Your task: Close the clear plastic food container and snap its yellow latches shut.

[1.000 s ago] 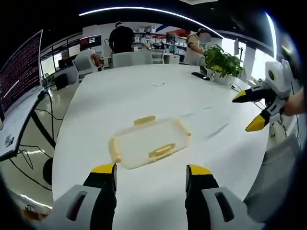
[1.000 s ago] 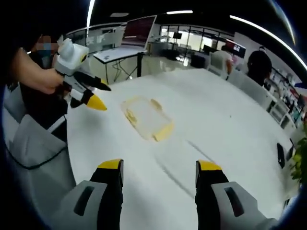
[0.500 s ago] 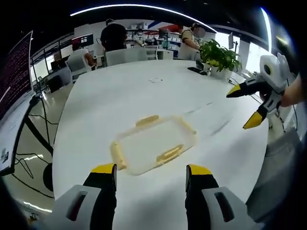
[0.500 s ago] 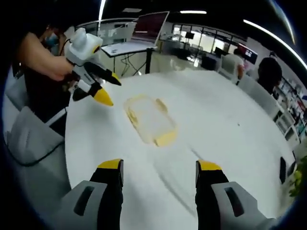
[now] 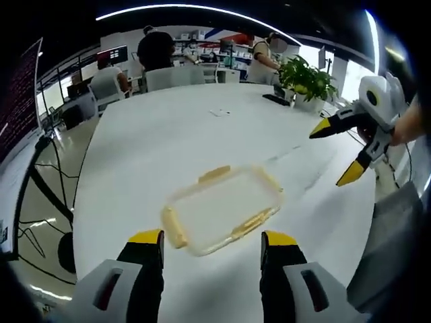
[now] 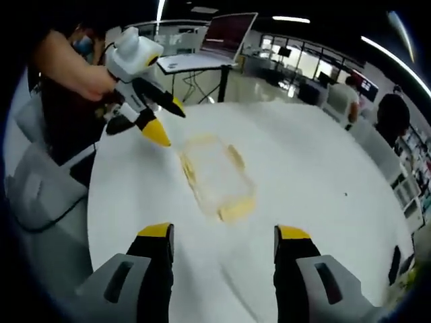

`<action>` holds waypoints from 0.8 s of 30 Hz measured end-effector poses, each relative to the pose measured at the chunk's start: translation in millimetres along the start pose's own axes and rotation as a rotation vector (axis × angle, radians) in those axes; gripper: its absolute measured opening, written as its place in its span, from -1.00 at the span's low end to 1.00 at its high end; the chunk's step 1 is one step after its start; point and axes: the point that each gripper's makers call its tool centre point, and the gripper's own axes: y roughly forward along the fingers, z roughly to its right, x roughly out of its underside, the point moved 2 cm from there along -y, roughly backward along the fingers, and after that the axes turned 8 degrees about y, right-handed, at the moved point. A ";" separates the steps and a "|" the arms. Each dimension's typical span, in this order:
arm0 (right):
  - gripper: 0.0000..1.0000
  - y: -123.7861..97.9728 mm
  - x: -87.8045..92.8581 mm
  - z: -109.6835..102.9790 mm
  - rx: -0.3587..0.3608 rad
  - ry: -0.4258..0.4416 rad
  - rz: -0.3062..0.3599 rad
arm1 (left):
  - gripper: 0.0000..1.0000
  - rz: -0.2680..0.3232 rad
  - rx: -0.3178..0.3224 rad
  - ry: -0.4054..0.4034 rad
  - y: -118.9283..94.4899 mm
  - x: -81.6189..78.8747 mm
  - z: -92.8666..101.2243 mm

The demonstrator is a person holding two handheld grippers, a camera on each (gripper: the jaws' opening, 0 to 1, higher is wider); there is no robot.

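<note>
Just ahead of the left gripper point(image 5: 212, 245), jaws wide apart and empty, the container point(image 5: 222, 210) lies flat on the table point(image 5: 168, 141), long axis crosswise; the right gripper point(image 5: 343, 151), also spread and empty, hovers farther off.

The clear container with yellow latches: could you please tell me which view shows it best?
The left gripper view: the container lies close ahead, broadside, with yellow latches visible along its edges on the white table. In the right gripper view the container sits farther off, seen endwise and foreshortened, with the left claw hovering near its far end.
</note>
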 end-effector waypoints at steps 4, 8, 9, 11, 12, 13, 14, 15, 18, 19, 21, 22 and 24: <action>0.13 8.7 -5.9 1.3 -0.028 -0.030 -0.020 | 0.05 -0.007 0.028 0.063 2.4 -1.7 -2.7; 0.13 16.9 -13.1 4.6 -0.047 -0.047 -0.020 | 0.07 0.008 0.081 0.078 6.9 -8.1 -1.2; 0.13 19.3 -14.2 5.5 -0.054 -0.054 -0.023 | 0.07 0.005 0.096 0.091 8.4 -9.2 -0.6; 0.13 23.2 -14.2 6.4 -0.069 -0.064 -0.036 | 0.07 0.005 0.124 0.110 10.9 -12.3 1.0; 0.13 24.9 -13.7 6.6 -0.077 -0.067 -0.044 | 0.07 0.006 0.134 0.118 11.8 -13.5 1.2; 0.13 26.5 -13.6 6.7 -0.083 -0.071 -0.048 | 0.07 0.004 0.140 0.125 12.5 -14.4 0.7; 0.13 28.1 -12.9 6.7 -0.091 -0.076 -0.055 | 0.08 0.003 0.142 0.129 13.5 -15.4 -0.1; 0.13 30.6 -11.9 7.0 -0.099 -0.089 -0.066 | 0.08 0.005 0.156 0.147 15.4 -16.9 -0.8; 0.10 36.1 -7.2 5.0 -0.139 -0.093 -0.103 | 0.08 -0.002 0.198 0.179 20.3 -18.4 -2.0; 0.10 38.0 -5.6 4.5 -0.146 -0.093 -0.112 | 0.08 -0.002 0.208 0.194 21.0 -18.6 -2.4; 0.10 42.0 -4.0 4.3 -0.149 -0.113 -0.120 | 0.12 0.034 0.248 0.230 22.3 -23.5 -1.1; 0.10 43.3 -3.6 4.5 -0.149 -0.120 -0.123 | 0.12 0.031 0.255 0.231 22.3 -23.5 -2.0; 0.10 46.1 -4.2 5.7 -0.154 -0.116 -0.126 | 0.12 0.029 0.270 0.255 23.4 -24.3 -4.2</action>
